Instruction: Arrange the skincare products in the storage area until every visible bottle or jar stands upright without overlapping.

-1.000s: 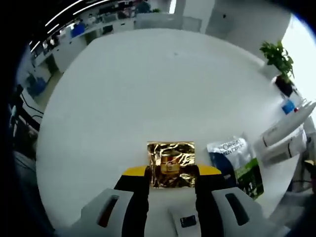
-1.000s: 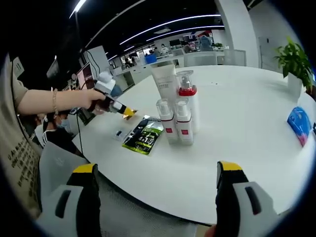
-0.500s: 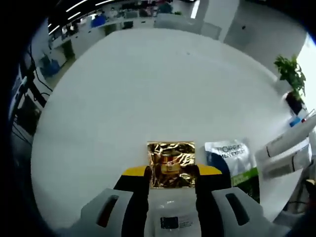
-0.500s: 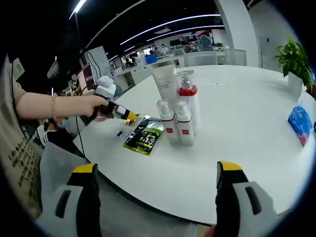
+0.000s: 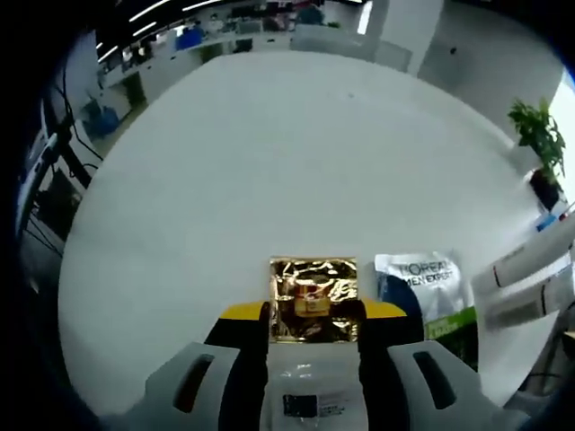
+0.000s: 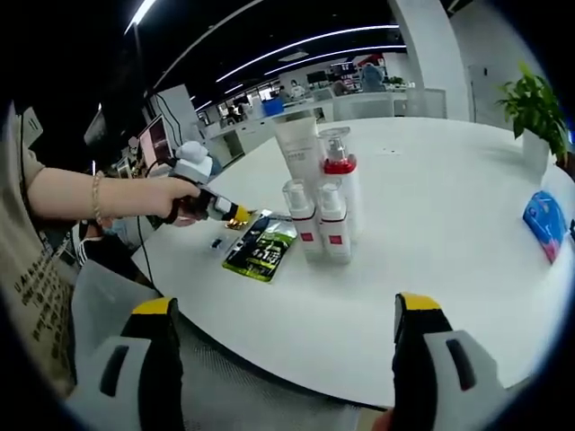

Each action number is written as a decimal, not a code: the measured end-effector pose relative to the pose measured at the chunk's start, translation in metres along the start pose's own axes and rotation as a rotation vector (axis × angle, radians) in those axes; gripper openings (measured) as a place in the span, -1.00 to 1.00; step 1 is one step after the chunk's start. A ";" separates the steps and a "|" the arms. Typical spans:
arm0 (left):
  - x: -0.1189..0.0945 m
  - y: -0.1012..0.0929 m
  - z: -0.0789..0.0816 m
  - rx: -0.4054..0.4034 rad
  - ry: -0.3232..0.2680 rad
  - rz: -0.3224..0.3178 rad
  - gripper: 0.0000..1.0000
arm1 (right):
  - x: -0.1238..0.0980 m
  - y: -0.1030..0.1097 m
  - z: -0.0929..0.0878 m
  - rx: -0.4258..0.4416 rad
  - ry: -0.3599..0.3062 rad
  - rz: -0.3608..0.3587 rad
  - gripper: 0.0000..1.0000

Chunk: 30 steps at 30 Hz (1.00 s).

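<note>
Gold foil sachet [image 5: 313,300] sits between the tips of the left gripper [image 5: 312,314], clamped there and pointing straight forward from the fingers, above the white table [image 5: 269,162]. The green and white sachet [image 5: 422,292] lies flat on the table just to the right of those fingers. The upright bottles [image 6: 319,202] stand together well forward of the right gripper [image 6: 286,346], a little left of its middle line. Its jaws are spread wide and hold nothing, short of the table edge, so in my judgement it is the freer one.
</note>
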State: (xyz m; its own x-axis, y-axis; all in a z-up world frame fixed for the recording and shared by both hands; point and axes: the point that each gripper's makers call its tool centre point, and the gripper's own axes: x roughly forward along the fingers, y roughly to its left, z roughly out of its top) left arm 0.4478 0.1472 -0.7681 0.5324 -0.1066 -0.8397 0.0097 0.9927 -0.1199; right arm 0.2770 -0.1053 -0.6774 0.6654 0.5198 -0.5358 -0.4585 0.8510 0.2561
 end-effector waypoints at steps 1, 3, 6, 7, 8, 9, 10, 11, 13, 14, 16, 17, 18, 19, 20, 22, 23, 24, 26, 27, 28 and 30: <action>0.000 0.000 0.000 -0.001 -0.001 0.000 -0.28 | 0.000 0.000 0.000 -0.001 0.000 -0.001 0.99; -0.001 -0.001 -0.001 0.001 -0.002 -0.001 -0.27 | 0.000 0.000 0.000 -0.001 -0.002 -0.002 0.99; -0.002 -0.001 -0.001 -0.001 -0.010 -0.010 -0.27 | -0.001 0.000 0.000 0.000 -0.003 -0.004 0.99; -0.003 -0.002 -0.001 -0.005 -0.011 -0.013 -0.26 | -0.001 -0.001 0.000 0.000 -0.004 -0.004 0.99; -0.003 -0.002 -0.001 -0.006 -0.013 -0.017 -0.25 | -0.001 -0.001 0.000 0.000 -0.004 -0.004 0.99; -0.003 -0.003 -0.001 -0.008 -0.014 -0.021 -0.23 | -0.001 0.000 0.000 0.000 -0.005 -0.003 0.99; -0.003 -0.004 -0.001 -0.008 -0.013 -0.024 -0.22 | -0.001 0.000 0.000 -0.001 -0.005 -0.004 0.99; -0.004 -0.004 -0.001 -0.006 -0.012 -0.026 -0.21 | -0.001 -0.001 0.000 -0.002 -0.005 -0.005 0.99; -0.004 -0.005 -0.001 0.002 -0.012 -0.030 -0.18 | -0.001 0.000 0.000 -0.003 -0.005 -0.004 0.99; -0.004 -0.005 -0.001 0.002 -0.012 -0.030 -0.17 | -0.001 0.000 0.000 -0.004 -0.005 -0.003 0.99; -0.004 -0.005 -0.002 0.002 -0.012 -0.033 -0.14 | -0.001 0.000 0.000 -0.005 -0.005 -0.002 0.99; -0.004 -0.006 -0.002 -0.001 -0.011 -0.035 -0.13 | -0.001 0.000 0.000 -0.005 -0.006 -0.002 0.99; -0.004 -0.006 -0.002 -0.004 -0.012 -0.038 -0.12 | -0.001 0.000 0.001 -0.005 -0.008 -0.003 0.99; -0.004 -0.006 -0.002 -0.009 -0.010 -0.039 -0.12 | -0.002 0.000 0.001 -0.004 -0.010 -0.003 0.99; -0.005 -0.006 -0.003 -0.015 -0.010 -0.042 -0.13 | -0.002 0.000 0.001 -0.002 -0.012 -0.003 0.99; -0.006 -0.006 -0.002 -0.022 -0.012 -0.044 -0.11 | -0.002 -0.001 0.001 -0.003 -0.012 -0.003 0.99; -0.007 -0.006 -0.001 -0.020 -0.016 -0.046 -0.10 | -0.002 0.000 0.001 -0.005 -0.013 -0.002 0.99; -0.008 -0.006 0.000 -0.019 -0.021 -0.050 -0.10 | -0.002 0.000 0.001 -0.007 -0.014 -0.002 0.99; -0.011 -0.006 0.002 -0.017 -0.026 -0.050 -0.09 | -0.002 0.000 0.002 -0.008 -0.017 -0.003 0.99; -0.011 -0.005 0.002 -0.017 -0.027 -0.051 -0.08 | -0.002 0.000 0.002 -0.008 -0.019 -0.003 0.99; -0.013 -0.005 0.003 -0.018 -0.032 -0.054 -0.07 | -0.003 0.000 0.002 -0.009 -0.021 -0.004 0.99; -0.017 -0.004 0.005 -0.016 -0.040 -0.057 -0.08 | -0.003 0.000 0.003 -0.012 -0.024 -0.003 0.99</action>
State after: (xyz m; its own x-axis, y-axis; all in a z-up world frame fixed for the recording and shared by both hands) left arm 0.4428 0.1451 -0.7512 0.5647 -0.1607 -0.8095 0.0281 0.9840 -0.1758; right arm 0.2768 -0.1065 -0.6734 0.6806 0.5191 -0.5171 -0.4636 0.8516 0.2447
